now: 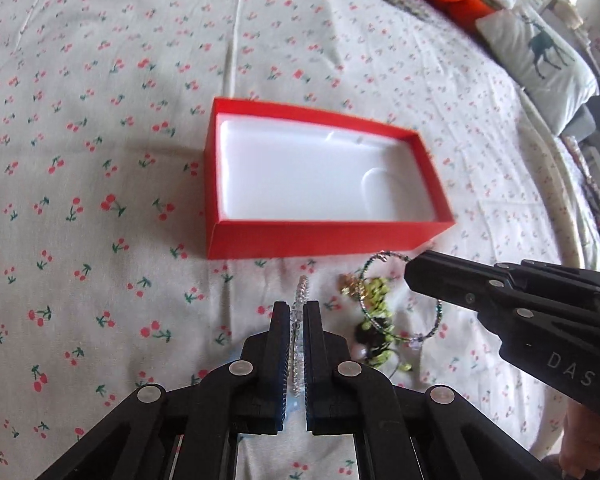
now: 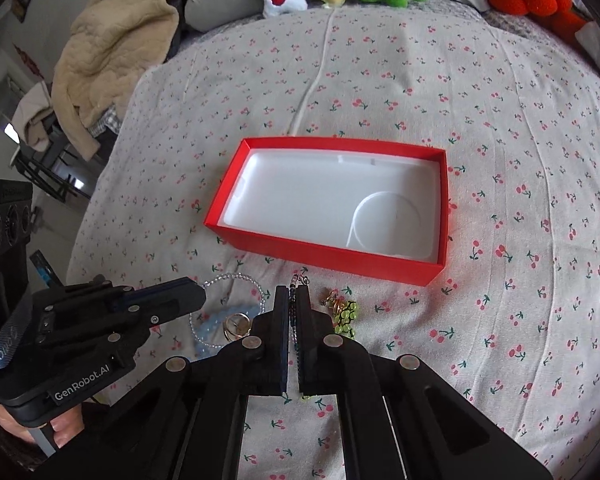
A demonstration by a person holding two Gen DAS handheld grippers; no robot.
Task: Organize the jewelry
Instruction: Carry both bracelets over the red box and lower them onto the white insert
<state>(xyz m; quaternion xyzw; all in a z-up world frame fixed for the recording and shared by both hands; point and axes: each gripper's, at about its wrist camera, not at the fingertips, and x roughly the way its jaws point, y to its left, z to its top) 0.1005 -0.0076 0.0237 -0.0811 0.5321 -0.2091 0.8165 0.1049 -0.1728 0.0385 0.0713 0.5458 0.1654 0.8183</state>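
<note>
Sitting open on the cherry-print sheet: red box [image 2: 332,252] with white liner. Lying just in front: clear beaded bracelet [image 1: 300,300], dark green beaded bracelet [image 1: 384,258], green bead cluster [image 2: 346,318], gold ring [image 2: 236,326].

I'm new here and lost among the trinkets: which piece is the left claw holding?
Find the red box on the cherry-print bedspread; the jewelry lies just in front of it. The left claw pinches a bracelet of clear, glassy beads, unlike the dark beaded bracelet and the yellow-green cluster beside it.
</note>
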